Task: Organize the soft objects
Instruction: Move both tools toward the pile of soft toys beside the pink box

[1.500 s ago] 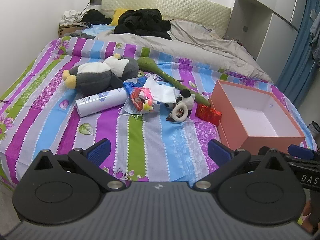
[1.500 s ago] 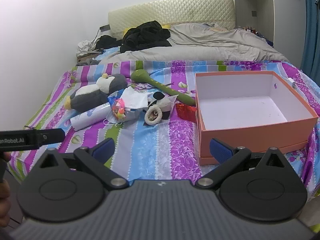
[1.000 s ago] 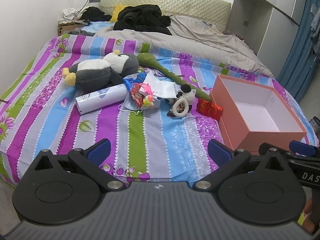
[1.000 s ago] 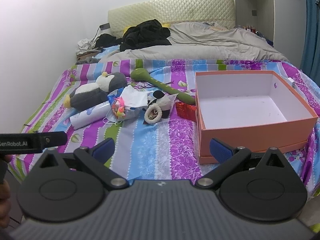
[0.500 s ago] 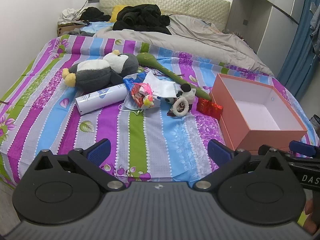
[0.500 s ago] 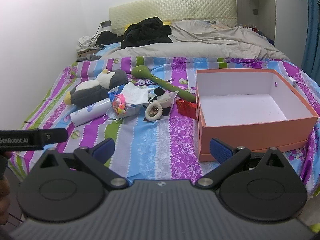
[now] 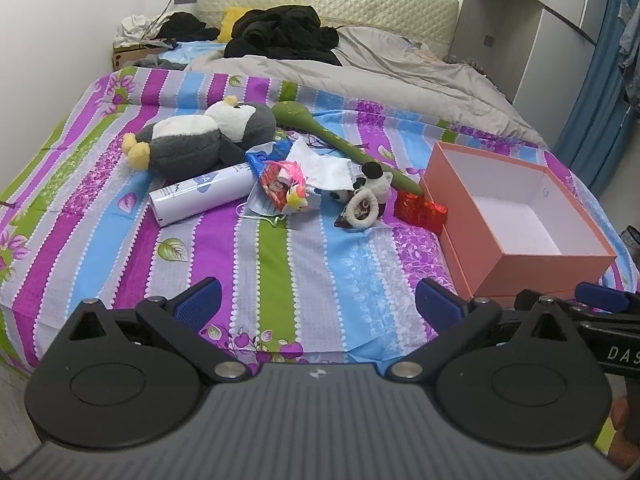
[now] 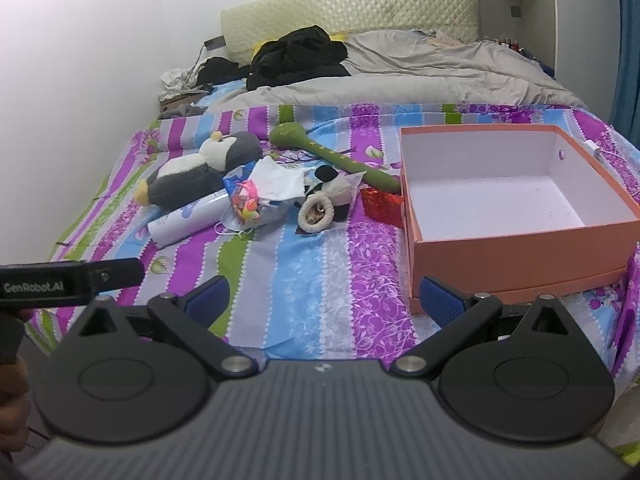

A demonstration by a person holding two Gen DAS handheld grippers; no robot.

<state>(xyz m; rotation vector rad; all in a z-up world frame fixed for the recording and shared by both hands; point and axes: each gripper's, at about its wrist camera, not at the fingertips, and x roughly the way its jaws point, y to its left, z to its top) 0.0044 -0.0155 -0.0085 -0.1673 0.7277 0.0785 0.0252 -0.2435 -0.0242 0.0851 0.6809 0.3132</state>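
A grey and white plush penguin lies on the striped bedspread, far left of the pile. Beside it are a small panda plush, a long green plush stick, a white cloth and a bagged pink toy. An open orange box sits empty to the right. My left gripper and right gripper hover open over the bed's near edge, holding nothing.
A white tube and a red foil packet lie among the toys. Black clothes and a grey duvet cover the far half of the bed. A wall runs along the left, wardrobes and a blue curtain on the right.
Both views have shifted slightly; the pile and box sit a little lower and closer in frame. Nothing on the bed has moved, and both grippers stay open.
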